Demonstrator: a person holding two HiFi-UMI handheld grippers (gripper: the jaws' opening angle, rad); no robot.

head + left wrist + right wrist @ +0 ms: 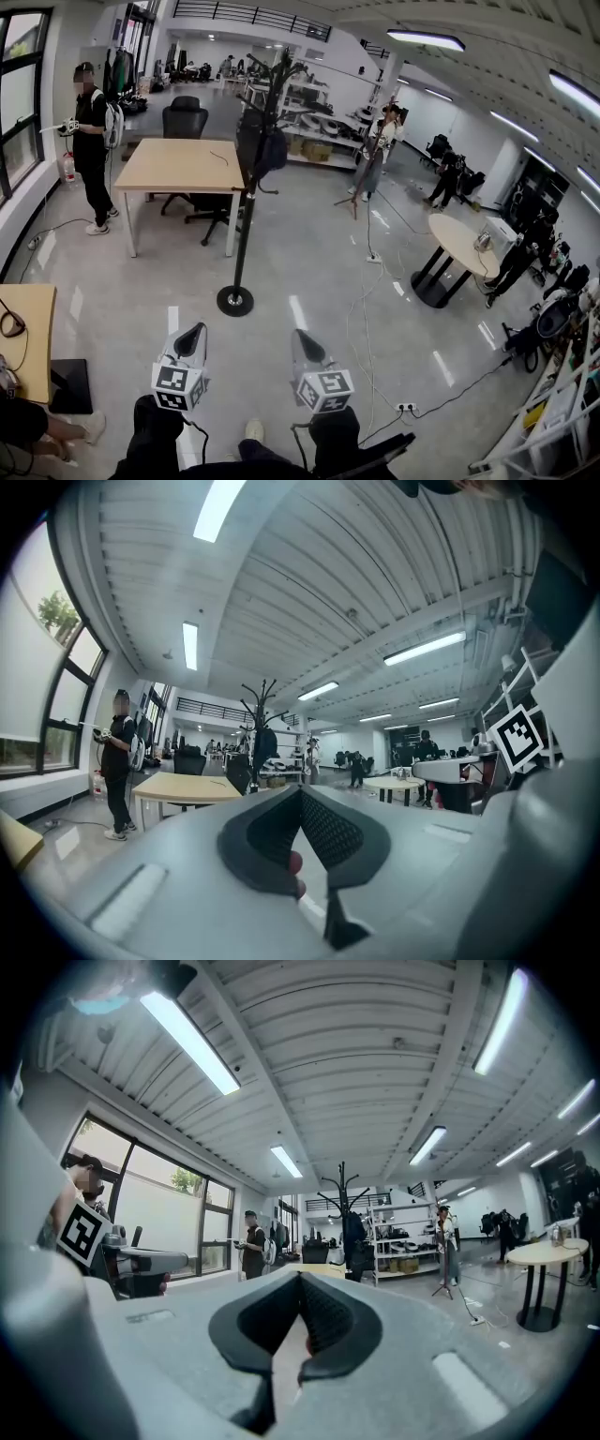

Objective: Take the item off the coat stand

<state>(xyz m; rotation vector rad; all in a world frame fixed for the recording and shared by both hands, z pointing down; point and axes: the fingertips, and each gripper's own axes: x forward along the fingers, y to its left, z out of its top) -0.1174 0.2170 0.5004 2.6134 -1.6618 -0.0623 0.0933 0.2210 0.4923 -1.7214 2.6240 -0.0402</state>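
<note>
A black coat stand (246, 197) rises from a round base (234, 300) on the grey floor, some way ahead of me. A dark item (262, 145), a bag or a garment, hangs from its upper hooks. Both grippers are held low and near me, well short of the stand. The left gripper (194, 331) and the right gripper (302, 337) point toward it, each shut with nothing between the jaws. In the left gripper view the stand (262, 703) and the item (265, 746) show far off above the gripper (300, 794). The right gripper view shows the stand (343, 1183) and item (354, 1234) beyond the gripper (300, 1281).
A wooden table (178, 167) with office chairs stands just behind the stand. A person (91, 141) is at the far left, and another with a tripod (378, 145) at the back. A round table (459, 241) is to the right. Cables (366, 309) cross the floor. A desk corner (28, 328) is at my left.
</note>
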